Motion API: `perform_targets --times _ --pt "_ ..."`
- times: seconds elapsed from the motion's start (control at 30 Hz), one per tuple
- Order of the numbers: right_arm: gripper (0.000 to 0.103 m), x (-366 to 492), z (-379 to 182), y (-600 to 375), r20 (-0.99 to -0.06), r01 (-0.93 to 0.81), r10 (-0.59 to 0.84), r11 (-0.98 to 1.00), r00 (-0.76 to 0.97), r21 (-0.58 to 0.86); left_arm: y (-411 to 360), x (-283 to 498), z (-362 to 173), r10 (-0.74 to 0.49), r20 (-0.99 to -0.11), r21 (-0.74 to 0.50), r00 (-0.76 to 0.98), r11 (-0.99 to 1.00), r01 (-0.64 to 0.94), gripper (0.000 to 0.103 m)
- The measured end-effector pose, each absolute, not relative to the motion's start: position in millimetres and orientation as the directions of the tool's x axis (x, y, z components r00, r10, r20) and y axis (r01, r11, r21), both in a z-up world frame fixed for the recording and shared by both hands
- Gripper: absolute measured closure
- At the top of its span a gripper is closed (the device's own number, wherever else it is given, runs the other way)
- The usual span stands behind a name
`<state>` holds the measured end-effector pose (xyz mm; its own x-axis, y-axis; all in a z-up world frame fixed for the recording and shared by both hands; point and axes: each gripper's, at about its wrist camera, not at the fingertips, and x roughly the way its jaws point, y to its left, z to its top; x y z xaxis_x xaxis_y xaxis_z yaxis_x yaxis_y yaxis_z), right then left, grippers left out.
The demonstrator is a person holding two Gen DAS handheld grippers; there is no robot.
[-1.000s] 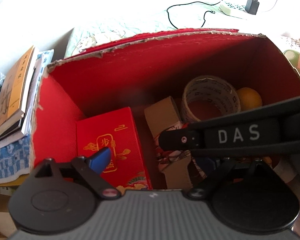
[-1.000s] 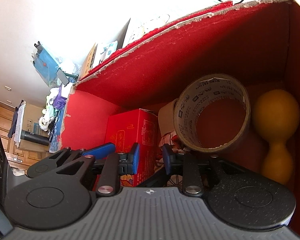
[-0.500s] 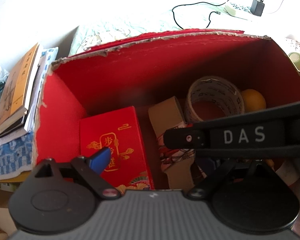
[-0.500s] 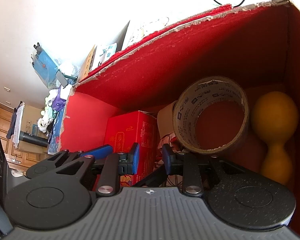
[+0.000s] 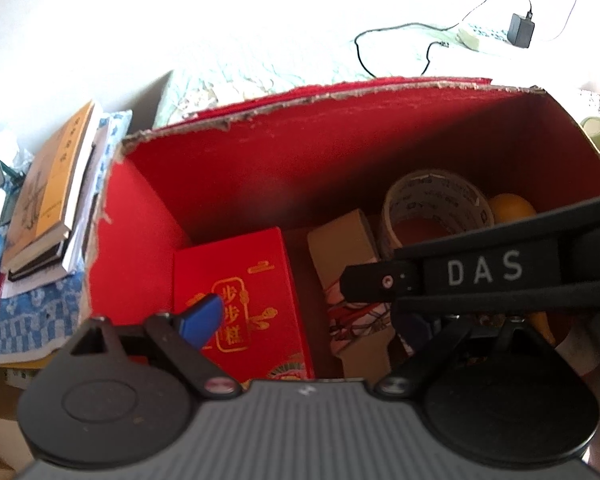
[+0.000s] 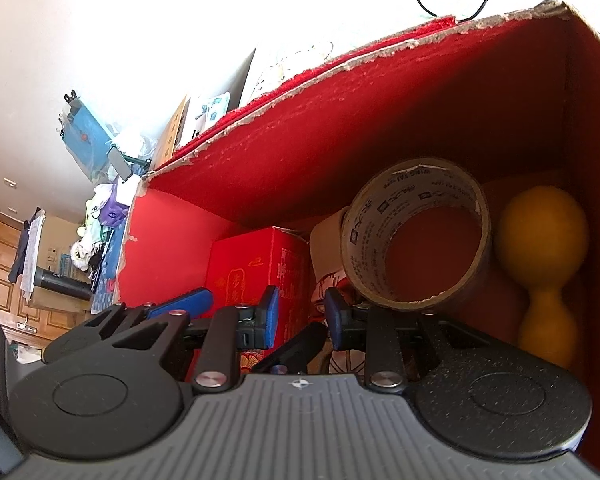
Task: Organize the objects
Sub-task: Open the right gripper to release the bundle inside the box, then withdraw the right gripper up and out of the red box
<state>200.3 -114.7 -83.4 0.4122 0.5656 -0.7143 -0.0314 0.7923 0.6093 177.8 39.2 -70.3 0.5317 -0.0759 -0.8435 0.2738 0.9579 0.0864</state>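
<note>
left gripper (image 5: 312, 320): jaws wide, empty | right gripper (image 6: 298, 316): half-parted, nothing between pads | red gift box (image 5: 240, 296), tape roll (image 6: 416, 236) in red carton (image 5: 260, 160), lower centre | advice: descend straight, avoid carton walls

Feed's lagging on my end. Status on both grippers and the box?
Left gripper open, empty, over the red box. Right gripper part open, nothing between pads. Tape roll, red carton, yellow toy inside. Right gripper crosses left's view.
</note>
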Motion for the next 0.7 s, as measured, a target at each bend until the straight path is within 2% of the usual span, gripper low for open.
perform_targets --times 0.33,0.47,0.7 --pt "0.074 198 -81 -115 -0.713 -0.034 0.548 0.802 0.436 0.596 39 171 -67 -0.068 -0.8 0.096 0.597 0.966 0.239 0.011" --pt "0.074 194 -74 -112 -0.715 -0.056 0.513 0.829 0.475 0.557 32 164 -64 -0.018 -0.765 0.158 0.644 0.964 0.214 0.011" --pt "0.072 183 -62 -118 -0.693 -0.059 0.484 0.839 0.534 0.541 36 154 -49 -0.057 -0.741 0.123 0.669 0.968 0.218 0.011"
